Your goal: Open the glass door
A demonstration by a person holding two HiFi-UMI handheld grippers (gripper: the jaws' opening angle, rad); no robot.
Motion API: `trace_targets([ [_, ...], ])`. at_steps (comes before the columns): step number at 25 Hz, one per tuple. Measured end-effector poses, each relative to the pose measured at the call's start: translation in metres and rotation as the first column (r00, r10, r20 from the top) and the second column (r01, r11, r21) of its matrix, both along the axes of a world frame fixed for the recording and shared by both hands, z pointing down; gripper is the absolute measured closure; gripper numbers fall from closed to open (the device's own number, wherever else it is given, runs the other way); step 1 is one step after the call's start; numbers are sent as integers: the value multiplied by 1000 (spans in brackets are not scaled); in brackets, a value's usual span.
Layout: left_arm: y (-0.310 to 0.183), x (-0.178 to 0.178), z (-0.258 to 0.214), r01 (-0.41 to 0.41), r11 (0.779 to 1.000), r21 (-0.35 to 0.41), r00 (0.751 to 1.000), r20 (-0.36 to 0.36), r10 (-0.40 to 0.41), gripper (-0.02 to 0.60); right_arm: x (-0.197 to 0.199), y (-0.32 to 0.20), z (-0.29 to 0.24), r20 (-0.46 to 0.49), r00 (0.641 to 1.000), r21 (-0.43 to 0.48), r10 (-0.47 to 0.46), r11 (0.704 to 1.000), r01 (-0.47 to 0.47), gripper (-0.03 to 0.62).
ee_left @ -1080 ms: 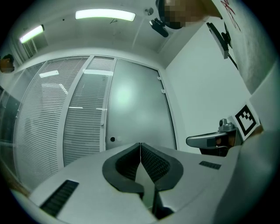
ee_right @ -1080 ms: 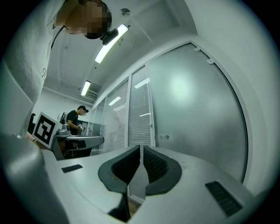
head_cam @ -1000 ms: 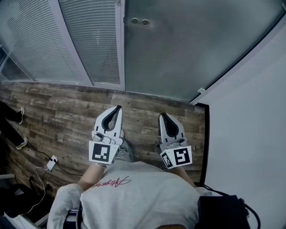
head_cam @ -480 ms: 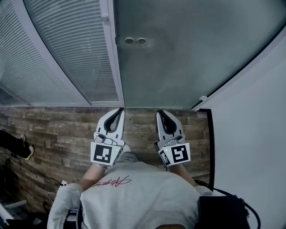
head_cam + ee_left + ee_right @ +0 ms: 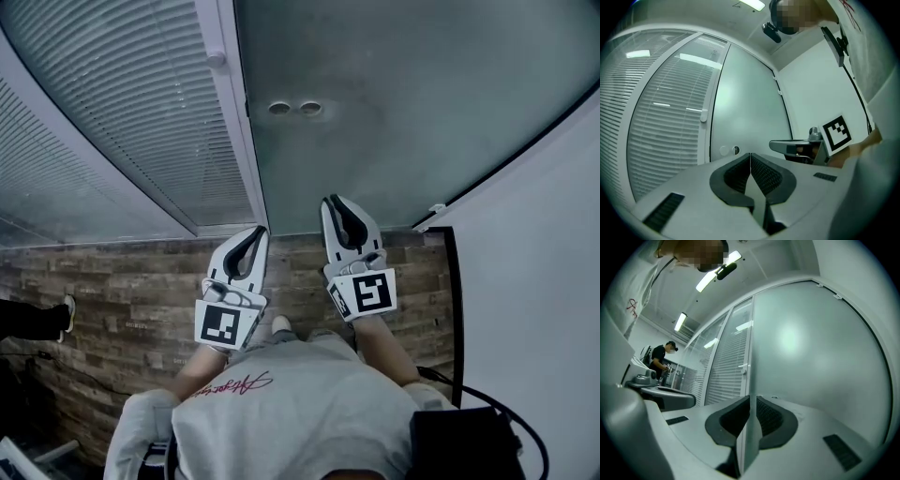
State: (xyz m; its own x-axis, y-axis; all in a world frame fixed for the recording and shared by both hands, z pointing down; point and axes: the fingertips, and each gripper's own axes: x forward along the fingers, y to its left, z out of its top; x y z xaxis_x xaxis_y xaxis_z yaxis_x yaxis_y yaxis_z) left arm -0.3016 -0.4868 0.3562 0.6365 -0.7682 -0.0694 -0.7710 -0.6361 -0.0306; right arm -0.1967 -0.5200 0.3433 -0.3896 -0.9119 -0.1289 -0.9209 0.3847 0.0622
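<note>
The frosted glass door (image 5: 394, 112) stands straight ahead, its two round fittings (image 5: 293, 108) side by side near its left edge; these fittings (image 5: 729, 150) also show small in the left gripper view. My right gripper (image 5: 336, 202) is shut and empty, its tip over the door's bottom edge in the head view. A little behind it and to its left, my left gripper (image 5: 255, 232) is shut and empty too. In the left gripper view that gripper (image 5: 750, 155) points at the door, jaws together. The right gripper (image 5: 751, 398) faces the door's pane (image 5: 811, 357), jaws together.
A white post (image 5: 230, 131) with a small knob (image 5: 217, 59) separates the door from a glass wall with blinds (image 5: 112, 122) on the left. A white wall (image 5: 534, 244) and a dark frame strip run on the right. The floor is wood planks (image 5: 122, 281). Another person (image 5: 661, 359) stands far off.
The door has come closer and fills more of the head view. Both grippers have moved forward toward it, the right one farther, so it now leads the left.
</note>
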Motion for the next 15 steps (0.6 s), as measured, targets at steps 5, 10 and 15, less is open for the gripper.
trace_targets([
  [5, -5, -8, 17, 38, 999, -27, 999, 20, -38, 565, 2, -58, -3, 5, 999, 2, 37, 999, -37, 559],
  [10, -5, -26, 19, 115, 992, -45, 993, 24, -114, 563, -2, -121, -6, 7, 998, -28, 54, 998, -54, 534],
  [15, -4, -48, 25, 184, 980, -75, 983, 39, -182, 565, -7, -175, 8, -16, 995, -77, 94, 993, -95, 456],
])
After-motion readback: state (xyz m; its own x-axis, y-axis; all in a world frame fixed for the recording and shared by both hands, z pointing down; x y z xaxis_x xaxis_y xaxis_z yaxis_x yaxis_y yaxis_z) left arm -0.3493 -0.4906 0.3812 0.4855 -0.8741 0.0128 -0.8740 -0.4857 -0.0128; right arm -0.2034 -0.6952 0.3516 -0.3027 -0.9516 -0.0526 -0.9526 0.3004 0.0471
